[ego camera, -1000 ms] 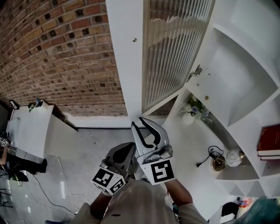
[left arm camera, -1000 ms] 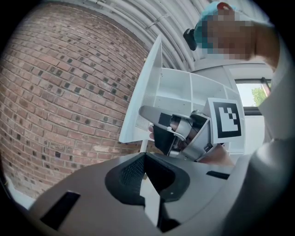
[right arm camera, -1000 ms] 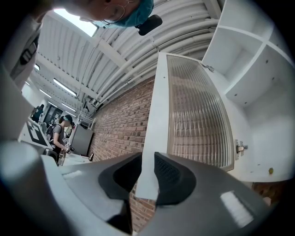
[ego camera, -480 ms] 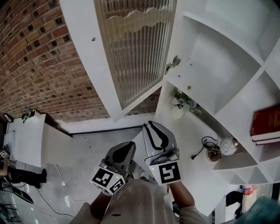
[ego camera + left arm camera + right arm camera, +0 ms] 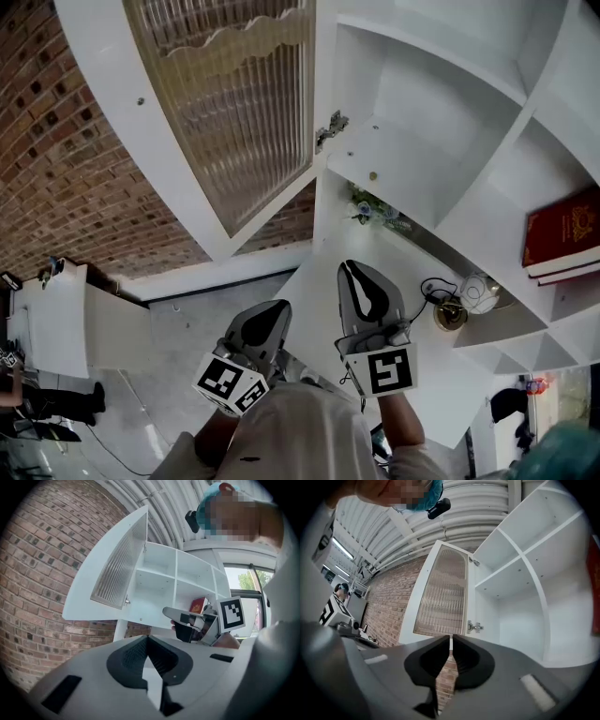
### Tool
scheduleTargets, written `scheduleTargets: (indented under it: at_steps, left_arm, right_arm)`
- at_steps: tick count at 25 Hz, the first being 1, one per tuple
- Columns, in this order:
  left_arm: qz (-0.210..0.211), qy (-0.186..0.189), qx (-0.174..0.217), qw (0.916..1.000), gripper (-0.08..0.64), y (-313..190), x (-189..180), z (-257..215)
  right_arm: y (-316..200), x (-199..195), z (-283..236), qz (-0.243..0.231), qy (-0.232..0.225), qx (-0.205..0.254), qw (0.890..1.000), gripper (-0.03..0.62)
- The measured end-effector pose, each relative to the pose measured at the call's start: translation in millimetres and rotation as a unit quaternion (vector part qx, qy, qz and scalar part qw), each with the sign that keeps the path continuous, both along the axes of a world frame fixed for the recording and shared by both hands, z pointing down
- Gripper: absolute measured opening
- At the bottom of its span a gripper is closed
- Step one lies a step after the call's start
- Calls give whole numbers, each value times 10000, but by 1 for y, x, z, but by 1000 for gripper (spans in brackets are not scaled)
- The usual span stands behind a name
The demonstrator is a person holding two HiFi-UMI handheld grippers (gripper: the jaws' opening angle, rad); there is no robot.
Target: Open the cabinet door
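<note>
One open cabinet door (image 5: 230,103), top cropped; red book (image 5: 562,234) cut at edge.

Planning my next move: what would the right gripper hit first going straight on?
Probably the open cabinet door, near its lower hinged edge; the right gripper, just closed on nothing, points there, though depth is unclear.

The cabinet door (image 5: 234,103) runs off the head view's top edge, the red book (image 5: 562,234) off its right.
</note>
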State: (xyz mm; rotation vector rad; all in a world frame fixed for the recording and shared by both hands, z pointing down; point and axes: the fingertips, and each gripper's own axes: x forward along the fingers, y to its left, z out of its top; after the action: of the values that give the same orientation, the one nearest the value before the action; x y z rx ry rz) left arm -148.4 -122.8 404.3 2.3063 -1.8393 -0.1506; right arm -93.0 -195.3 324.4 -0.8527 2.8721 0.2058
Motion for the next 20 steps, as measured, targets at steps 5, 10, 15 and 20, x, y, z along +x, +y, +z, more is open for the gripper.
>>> scheduleTargets:
  at_steps: [5,10,15,20]
  left_arm:
    - [63,-8,75,10000,9,-7,5,-5]
    - [86,-58,155,9998,9,-10,6,-11]
    - [4,-49,240,9997,9,-11,-2,-17]
    - [15,-101,271,9996,9,-14,-2,-19]
  right_arm:
    - [-8,29,-4,225,-2,16,9997,17]
    - [-13,55,-2,422,20,109,9990,17]
    - [-13,70,2,558,-101,9,9984,17]
    - [-11,90,10,886,-138,41,9960,17]
